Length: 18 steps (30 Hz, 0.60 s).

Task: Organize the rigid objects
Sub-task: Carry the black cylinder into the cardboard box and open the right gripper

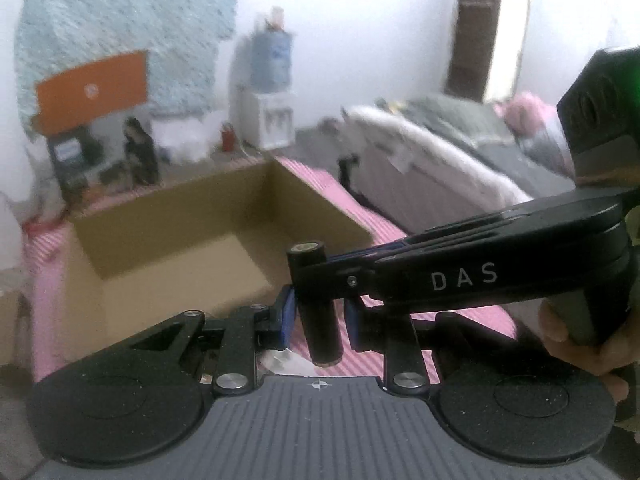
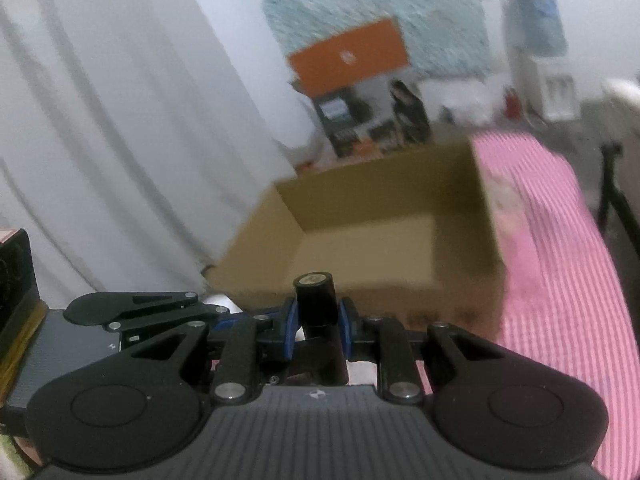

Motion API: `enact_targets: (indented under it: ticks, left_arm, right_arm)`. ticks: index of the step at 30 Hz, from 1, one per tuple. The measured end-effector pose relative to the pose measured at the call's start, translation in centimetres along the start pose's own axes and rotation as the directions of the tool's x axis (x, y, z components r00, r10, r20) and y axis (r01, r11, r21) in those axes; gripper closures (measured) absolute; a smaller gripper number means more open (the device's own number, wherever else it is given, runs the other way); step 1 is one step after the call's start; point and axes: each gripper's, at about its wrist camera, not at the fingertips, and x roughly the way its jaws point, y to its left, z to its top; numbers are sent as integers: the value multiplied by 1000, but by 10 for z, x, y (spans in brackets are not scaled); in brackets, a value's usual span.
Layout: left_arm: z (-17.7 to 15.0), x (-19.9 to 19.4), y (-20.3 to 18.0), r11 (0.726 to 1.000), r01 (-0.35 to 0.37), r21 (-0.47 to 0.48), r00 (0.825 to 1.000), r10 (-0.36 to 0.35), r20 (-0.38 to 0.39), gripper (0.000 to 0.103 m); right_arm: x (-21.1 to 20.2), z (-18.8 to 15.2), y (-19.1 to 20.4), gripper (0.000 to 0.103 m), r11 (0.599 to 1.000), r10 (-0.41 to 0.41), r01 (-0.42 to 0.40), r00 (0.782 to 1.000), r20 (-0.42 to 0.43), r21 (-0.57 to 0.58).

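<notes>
A black cylinder (image 1: 320, 320) stands upright between the blue pads of my left gripper (image 1: 318, 314), which is shut on its lower part. My right gripper (image 1: 320, 270) reaches in from the right and clamps the same cylinder near its top. In the right wrist view the cylinder (image 2: 316, 300) sits between the blue pads of my right gripper (image 2: 318, 322), shut on it. My left gripper (image 2: 236, 322) comes in from the left there, its fingertips hidden behind the right one's finger. An open cardboard box (image 1: 312, 200) lies just beyond, its inside bare where I can see it (image 2: 380, 184).
The box rests on a pink striped cloth (image 2: 560, 260). A hand (image 1: 580, 340) holds the right gripper's handle. A bed (image 1: 460, 152), a water dispenser (image 1: 270, 120), an orange box (image 1: 92, 88), a white curtain (image 2: 120, 120) and a black tripod (image 2: 612, 184) stand around.
</notes>
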Motion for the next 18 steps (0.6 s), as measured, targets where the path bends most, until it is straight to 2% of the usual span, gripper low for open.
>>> enact_targets:
  ticks: [5,10,14,18]
  left_arm:
    - [26,-3,35,995,-82,-49,996,83,24,78]
    - [41,24,82,982,-146,-117,989,141,-43,78]
    - [42,61,115,970,-182,-160,978,161,-135,78]
    - [35,96,138,959,-222,-178,957,180,-225,78]
  right_arm:
    - [32,41,24,79,995,66,-65,998,3,-78]
    - [95,84,25,79,988,133,-140,987,-94,-66]
    - [159,106,15,79,987,159,-164,962,-221,-3]
    - [213,113,1,79,985,173,-163,925,-338,58]
